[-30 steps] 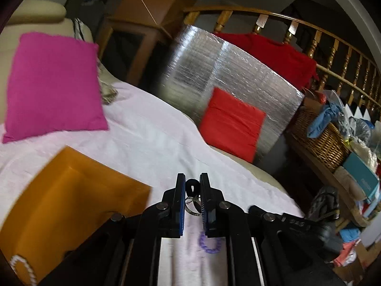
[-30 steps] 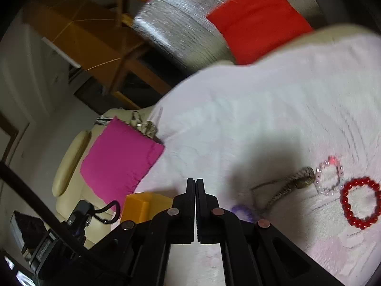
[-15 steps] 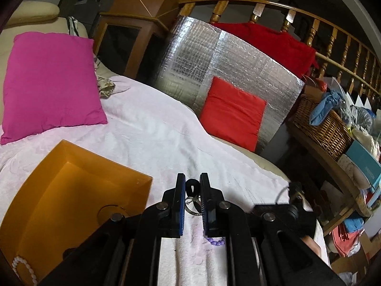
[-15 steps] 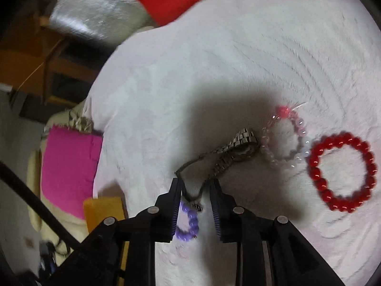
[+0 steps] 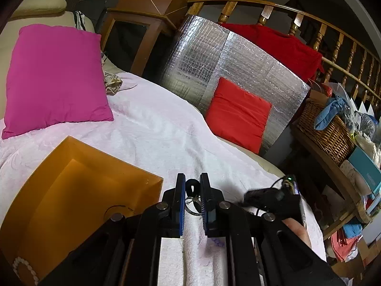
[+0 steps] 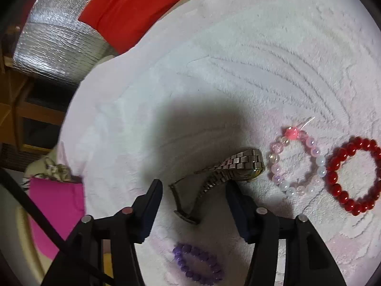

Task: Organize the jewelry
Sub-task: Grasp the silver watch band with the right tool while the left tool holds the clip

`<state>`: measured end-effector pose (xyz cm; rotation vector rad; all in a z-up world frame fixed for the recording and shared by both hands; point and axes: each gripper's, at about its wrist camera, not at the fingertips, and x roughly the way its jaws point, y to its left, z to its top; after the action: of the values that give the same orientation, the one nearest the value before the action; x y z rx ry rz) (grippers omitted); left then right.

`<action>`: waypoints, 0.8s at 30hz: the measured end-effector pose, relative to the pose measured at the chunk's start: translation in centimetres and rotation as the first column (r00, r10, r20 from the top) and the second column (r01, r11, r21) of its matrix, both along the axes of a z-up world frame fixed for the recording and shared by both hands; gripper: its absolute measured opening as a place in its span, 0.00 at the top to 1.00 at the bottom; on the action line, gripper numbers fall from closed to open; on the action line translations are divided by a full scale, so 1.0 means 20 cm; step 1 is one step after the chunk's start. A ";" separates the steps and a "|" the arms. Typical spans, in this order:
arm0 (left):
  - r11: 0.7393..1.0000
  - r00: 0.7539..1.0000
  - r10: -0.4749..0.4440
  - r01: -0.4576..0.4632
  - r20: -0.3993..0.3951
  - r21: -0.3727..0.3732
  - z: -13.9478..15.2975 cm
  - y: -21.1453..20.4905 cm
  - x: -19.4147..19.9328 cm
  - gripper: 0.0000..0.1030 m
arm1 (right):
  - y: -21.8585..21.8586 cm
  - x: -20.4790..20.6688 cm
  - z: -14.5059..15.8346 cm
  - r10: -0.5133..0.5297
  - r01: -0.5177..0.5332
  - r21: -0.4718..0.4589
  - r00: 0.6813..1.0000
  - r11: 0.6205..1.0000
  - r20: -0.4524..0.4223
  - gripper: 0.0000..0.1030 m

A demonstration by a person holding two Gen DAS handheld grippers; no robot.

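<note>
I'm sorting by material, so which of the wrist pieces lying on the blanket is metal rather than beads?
The silver link-band watch, lying between the open right gripper fingers. The purple, pink and red bracelets are beaded.

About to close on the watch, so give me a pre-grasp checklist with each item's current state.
1. right gripper fingers open wide enough: ok.
2. metal watch strap between fingers: ok.
3. Pink bead bracelet outside fingers: ok.
4. Purple bracelet outside fingers: ok.
5. left gripper shut on its ring piece: ok.
6. Orange box open, with room: ok.
</note>
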<state>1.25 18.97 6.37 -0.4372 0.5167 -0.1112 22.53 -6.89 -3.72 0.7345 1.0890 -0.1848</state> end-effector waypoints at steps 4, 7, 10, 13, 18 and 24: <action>1.000 1.000 0.012 -0.012 -0.002 -0.016 -0.01 0.03 0.00 0.88 | 0.06 0.05 0.04 0.084 -0.086 -0.178 0.996 0.980 -0.020 0.94; 1.000 1.000 0.017 -0.017 -0.003 -0.022 -0.01 0.04 -0.01 0.88 | 0.06 0.02 0.07 0.128 -0.117 -0.200 0.991 0.973 0.042 0.99; 0.999 1.000 0.020 -0.020 0.002 -0.027 0.00 0.04 -0.03 0.88 | 0.04 -0.04 0.11 0.172 -0.150 -0.207 0.981 0.967 0.092 0.99; 0.999 0.999 0.031 -0.030 0.009 -0.029 0.01 0.05 -0.04 0.88 | 0.04 -0.12 0.20 0.223 -0.188 -0.202 0.960 0.961 0.167 0.99; 0.999 0.999 0.040 -0.040 0.004 -0.035 0.00 0.06 -0.05 0.88 | 0.05 -0.14 0.28 0.305 -0.275 -0.174 0.935 0.946 0.180 0.95; 0.999 1.000 0.025 -0.026 -0.005 -0.022 0.00 0.03 -0.03 0.88 | 0.05 -0.09 0.27 0.456 -0.408 -0.253 0.872 0.877 0.176 0.32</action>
<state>0.74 19.55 6.29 -0.4650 0.5144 -0.0914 20.81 -5.90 1.70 0.2968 0.9667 0.1692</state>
